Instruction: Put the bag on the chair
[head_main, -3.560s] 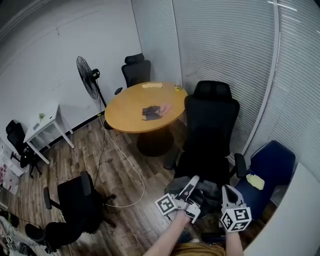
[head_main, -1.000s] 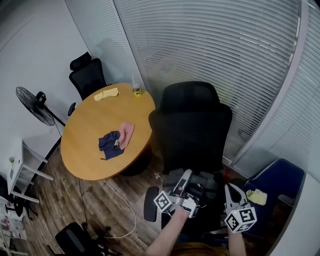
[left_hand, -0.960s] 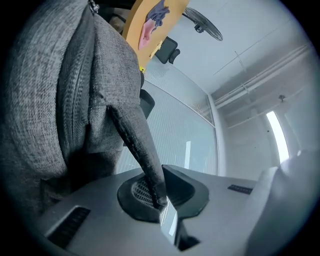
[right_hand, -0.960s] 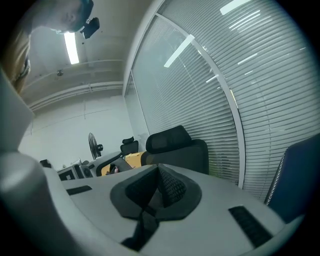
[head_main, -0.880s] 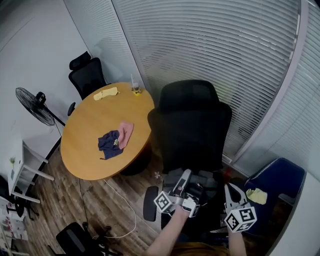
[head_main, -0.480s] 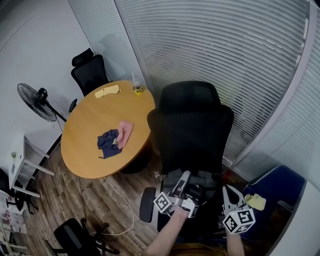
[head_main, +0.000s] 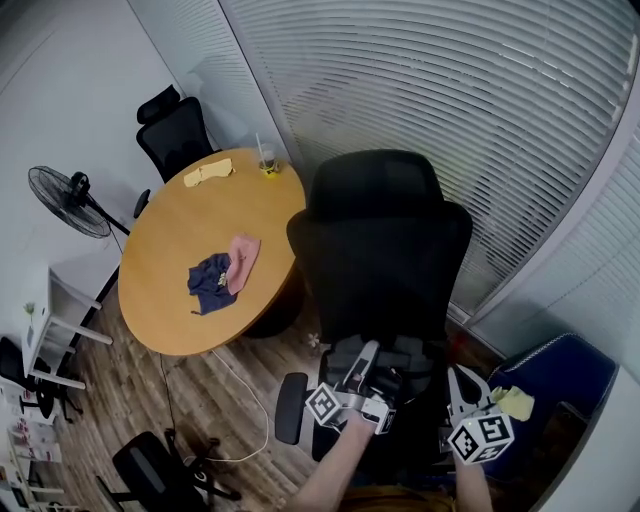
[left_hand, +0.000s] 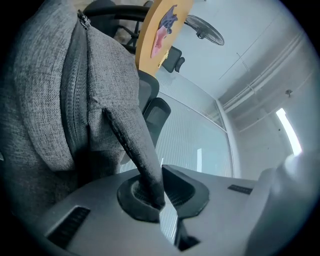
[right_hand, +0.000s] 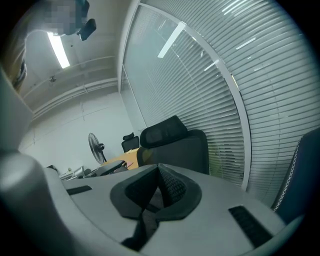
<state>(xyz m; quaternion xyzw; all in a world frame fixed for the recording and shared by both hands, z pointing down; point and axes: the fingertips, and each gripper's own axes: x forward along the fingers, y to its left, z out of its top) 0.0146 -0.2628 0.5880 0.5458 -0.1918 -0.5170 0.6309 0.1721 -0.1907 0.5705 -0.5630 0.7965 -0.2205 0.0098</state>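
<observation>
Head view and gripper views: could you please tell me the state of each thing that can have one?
Left claw: shut on the bag's strap.
Right claw: shut, nothing clearly gripped.
Bag: zip closed where visible, held by its strap at the chair's seat.
Chair: upright, nobody sitting.
Fan: standing; spinning or not, cannot tell.

bag (head_main: 340, 355): brought nearer chair (head_main: 385, 250) | table (head_main: 180, 230): apparently swung leftward in view

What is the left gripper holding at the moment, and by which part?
The left gripper pinches the grey bag by its fabric strap.
</observation>
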